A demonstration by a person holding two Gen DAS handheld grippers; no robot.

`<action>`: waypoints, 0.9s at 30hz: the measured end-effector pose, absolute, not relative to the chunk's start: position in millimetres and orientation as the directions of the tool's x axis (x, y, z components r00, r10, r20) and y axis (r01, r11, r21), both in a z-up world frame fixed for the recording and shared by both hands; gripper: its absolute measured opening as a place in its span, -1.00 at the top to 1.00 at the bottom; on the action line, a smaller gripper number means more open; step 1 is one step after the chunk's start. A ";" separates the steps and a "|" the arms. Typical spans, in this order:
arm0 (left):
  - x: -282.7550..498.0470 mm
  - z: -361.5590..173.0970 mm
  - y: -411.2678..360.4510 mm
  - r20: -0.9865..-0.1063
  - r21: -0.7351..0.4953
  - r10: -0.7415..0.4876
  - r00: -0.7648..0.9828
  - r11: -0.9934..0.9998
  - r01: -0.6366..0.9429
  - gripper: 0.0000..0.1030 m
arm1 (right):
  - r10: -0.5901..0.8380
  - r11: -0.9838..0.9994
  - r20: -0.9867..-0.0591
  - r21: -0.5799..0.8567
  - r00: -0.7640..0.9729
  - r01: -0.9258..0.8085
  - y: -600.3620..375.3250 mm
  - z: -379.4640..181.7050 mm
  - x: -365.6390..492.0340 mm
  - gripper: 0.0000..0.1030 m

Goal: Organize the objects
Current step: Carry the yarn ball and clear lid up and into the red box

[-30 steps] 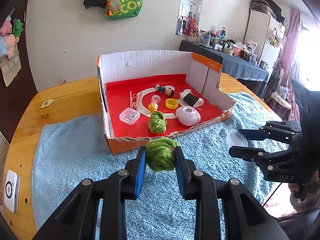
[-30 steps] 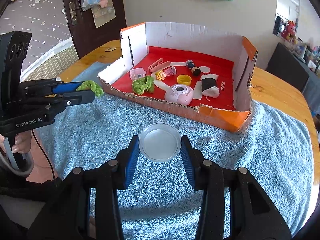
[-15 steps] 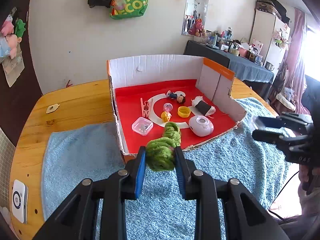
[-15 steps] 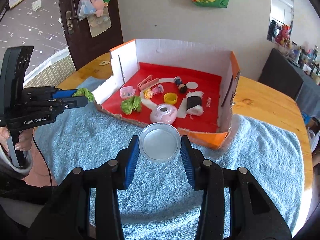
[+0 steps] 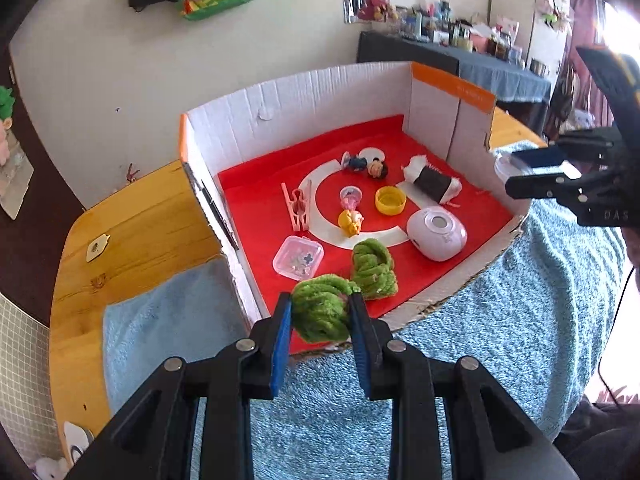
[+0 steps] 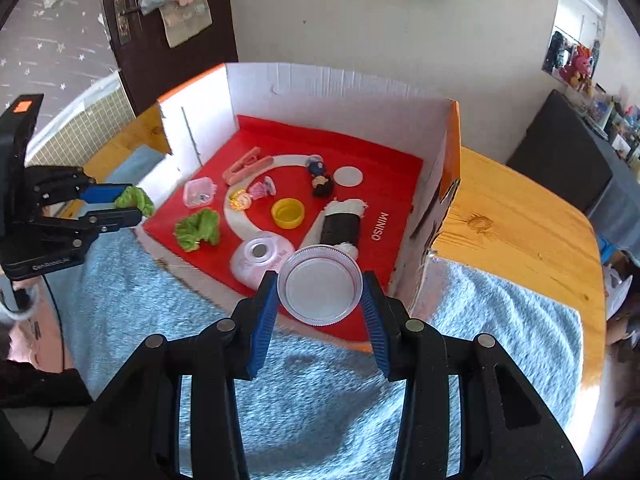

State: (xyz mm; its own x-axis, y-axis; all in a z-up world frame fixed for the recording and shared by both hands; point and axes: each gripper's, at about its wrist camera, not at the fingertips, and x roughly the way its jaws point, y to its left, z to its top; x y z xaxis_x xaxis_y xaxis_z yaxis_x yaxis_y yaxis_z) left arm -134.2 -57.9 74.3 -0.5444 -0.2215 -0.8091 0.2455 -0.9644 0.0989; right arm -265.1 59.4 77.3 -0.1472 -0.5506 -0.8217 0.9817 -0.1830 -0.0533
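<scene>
Left wrist view: the left gripper (image 5: 320, 316) jaws pinch a fuzzy green yarn bundle (image 5: 320, 312) over the open red-floored cardboard box (image 5: 296, 108), on a blue towel (image 5: 520, 320) covering the wooden bench (image 5: 132, 236).

Right wrist view: the right gripper (image 6: 320, 292) jaws clamp a clear round plastic lid (image 6: 320, 290) above the box's near edge; a dark door (image 6: 160, 56) stands behind.

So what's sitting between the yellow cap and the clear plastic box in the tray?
In the left wrist view, a small yellow figure lies between the yellow cap and the clear plastic box, on the white ring.
</scene>
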 end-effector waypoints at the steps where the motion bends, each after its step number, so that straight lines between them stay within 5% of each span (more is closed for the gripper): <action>1: -137.7 73.0 -59.2 -0.817 0.110 -0.226 -0.531 -0.964 0.240 0.44 | -0.536 -0.174 -0.831 -0.066 -0.151 0.982 55.1 75.3 -265.9 0.23; 27: -174.8 44.2 -77.5 -0.922 0.120 -0.173 -0.346 -0.978 0.169 0.43 | -0.272 -0.059 -0.956 -0.101 -0.114 0.993 16.3 37.2 -280.0 0.23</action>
State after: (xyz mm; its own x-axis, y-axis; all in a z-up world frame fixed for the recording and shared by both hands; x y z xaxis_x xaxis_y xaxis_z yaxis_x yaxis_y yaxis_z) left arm -174.8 -77.5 44.1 -0.3458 -0.1729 -0.9222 0.1695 -0.9782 0.1198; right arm -280.0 16.3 37.2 -0.1137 -0.2716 -0.9557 0.9931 -0.0593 -0.1013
